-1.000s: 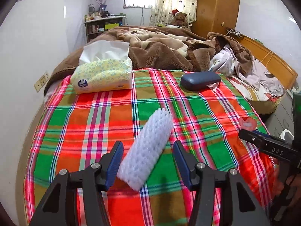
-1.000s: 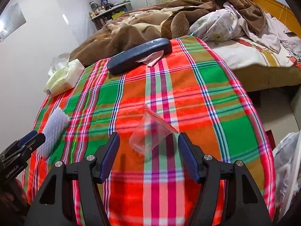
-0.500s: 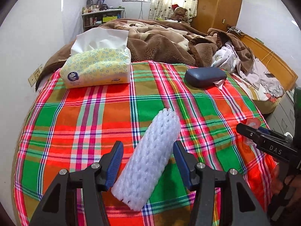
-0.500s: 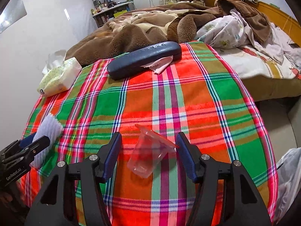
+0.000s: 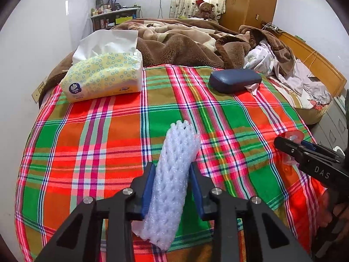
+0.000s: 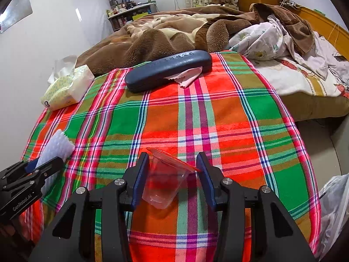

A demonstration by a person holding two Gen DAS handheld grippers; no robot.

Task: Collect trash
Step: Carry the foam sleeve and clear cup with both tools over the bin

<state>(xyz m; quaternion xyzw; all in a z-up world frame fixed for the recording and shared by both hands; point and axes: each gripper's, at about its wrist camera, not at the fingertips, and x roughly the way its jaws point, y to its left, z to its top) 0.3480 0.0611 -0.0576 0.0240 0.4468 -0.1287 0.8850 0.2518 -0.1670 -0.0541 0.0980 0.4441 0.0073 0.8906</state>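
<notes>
The left gripper [image 5: 171,187] is matte black plastic with angular, triangular arms, each carrying two round silver screws, and blue pads [image 5: 147,188] lining the inner faces of its fingers. The right gripper [image 6: 173,179] matches it: black frame, silver screws, blue pads [image 6: 139,182]. White lettering reads "DAS" on one body and "GenRobot.AI" on the other. Bare skin shows at the frame edge.

The foam sleeve [image 5: 172,183] hides its lower sides behind the blue pads [image 5: 147,187]. A plastic bag [image 6: 333,214] is cut off at the right edge. The shelf bottles [image 6: 118,7] are too small to identify.
</notes>
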